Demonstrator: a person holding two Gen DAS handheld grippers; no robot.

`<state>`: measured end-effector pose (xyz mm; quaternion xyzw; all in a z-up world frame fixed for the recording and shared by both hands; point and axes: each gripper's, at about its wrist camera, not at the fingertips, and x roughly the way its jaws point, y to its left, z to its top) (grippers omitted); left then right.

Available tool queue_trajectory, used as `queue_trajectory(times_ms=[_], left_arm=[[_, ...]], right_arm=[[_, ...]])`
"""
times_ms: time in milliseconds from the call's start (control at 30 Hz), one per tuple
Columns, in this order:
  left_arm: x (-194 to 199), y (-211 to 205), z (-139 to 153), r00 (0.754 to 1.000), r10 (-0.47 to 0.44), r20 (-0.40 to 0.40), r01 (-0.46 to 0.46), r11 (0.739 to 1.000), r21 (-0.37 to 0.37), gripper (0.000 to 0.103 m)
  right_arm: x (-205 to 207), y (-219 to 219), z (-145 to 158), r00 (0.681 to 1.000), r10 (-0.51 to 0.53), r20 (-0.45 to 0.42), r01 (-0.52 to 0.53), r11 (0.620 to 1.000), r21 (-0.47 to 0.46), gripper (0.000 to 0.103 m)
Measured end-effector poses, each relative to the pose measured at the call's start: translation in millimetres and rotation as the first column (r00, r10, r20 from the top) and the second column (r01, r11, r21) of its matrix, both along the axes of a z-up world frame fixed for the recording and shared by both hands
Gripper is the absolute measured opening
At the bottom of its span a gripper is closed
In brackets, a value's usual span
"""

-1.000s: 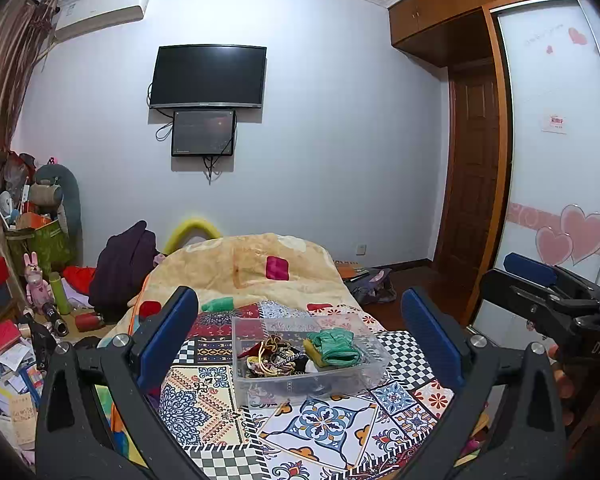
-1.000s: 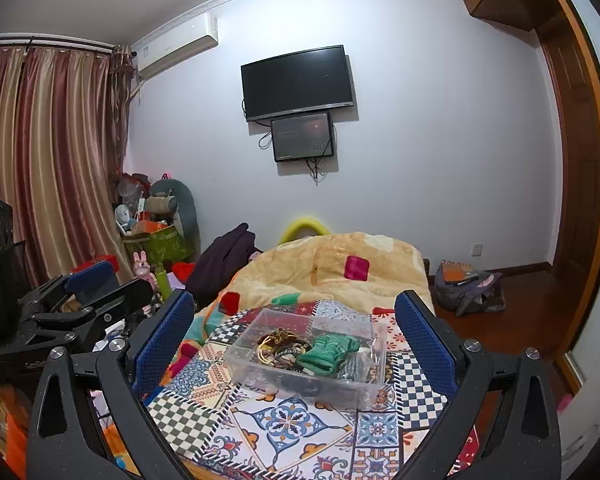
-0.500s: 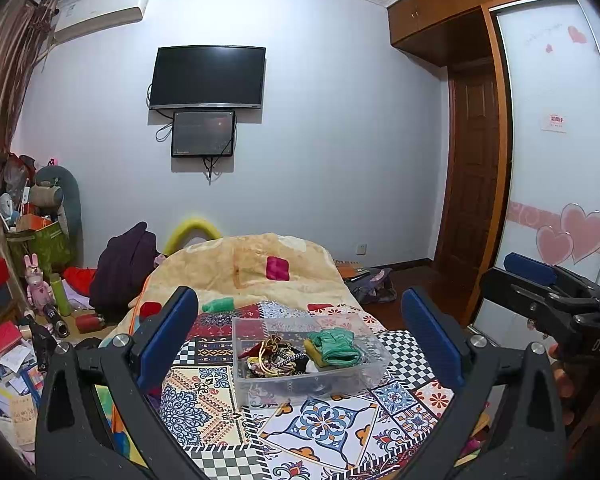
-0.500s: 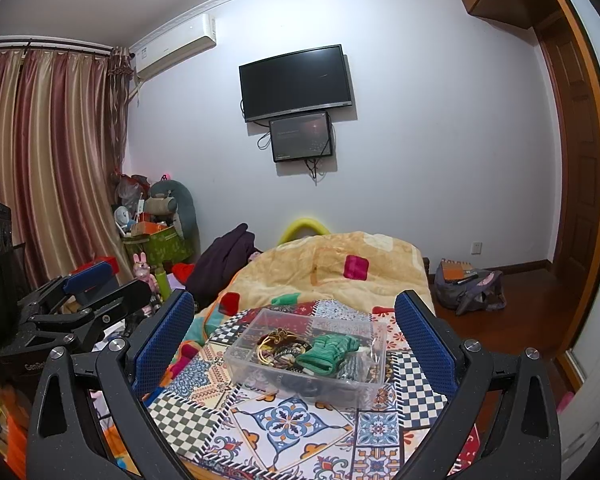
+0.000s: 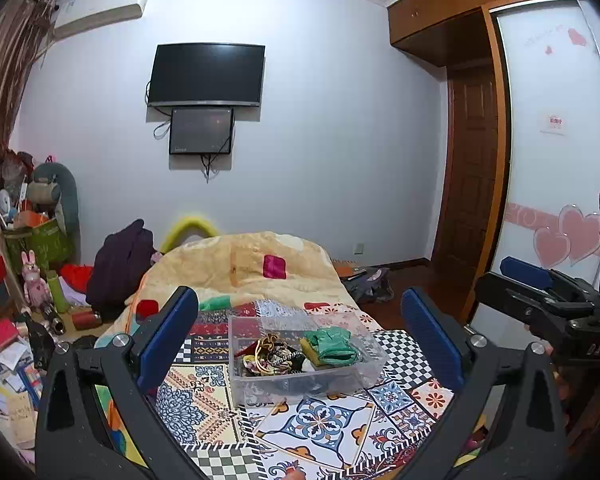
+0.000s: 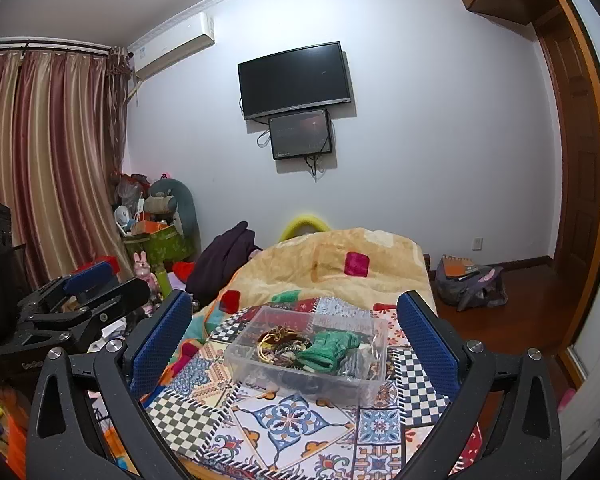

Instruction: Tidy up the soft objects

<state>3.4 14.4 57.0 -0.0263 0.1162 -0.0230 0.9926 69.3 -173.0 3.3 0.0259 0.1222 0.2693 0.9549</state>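
On patterned bedspread [image 5: 316, 420], one clear bin [image 5: 300, 380], one green cloth [image 5: 332, 345], two claws spread

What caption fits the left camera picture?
Open left hand-held gripper faces a clear bin of soft things on the bed.

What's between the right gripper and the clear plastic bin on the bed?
Only bare patterned patchwork quilt between the open right gripper and the clear plastic bin, per the right wrist view.

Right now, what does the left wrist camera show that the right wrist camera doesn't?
Only the left wrist view shows the white sliding wardrobe door with pink hearts. Only the right wrist view shows the striped red curtains. Both share the clear plastic bin holding the folded green cloth, the patterned patchwork blanket, and the wall-mounted black television.
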Motion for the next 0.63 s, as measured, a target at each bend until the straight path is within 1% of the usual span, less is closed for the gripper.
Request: queue_trajectory(times_ms=[133,633], left_arm=[[-0.8,-4.0,0.3,1.0,0.002,0.007,-0.002,1.0,0.016,0.103],[3.5,-3.5,-0.6,1.0,-0.022,-0.022,0.022,1.0,-0.001,0.103]], right_arm=[[0.0,2.1,-2.2,1.0,0.002,-0.007,-0.002,1.0,-0.007,0.102],[1.8,6.2,-5.6,1.0,0.007,-0.027,-0.007,1.0,-0.02,0.103]])
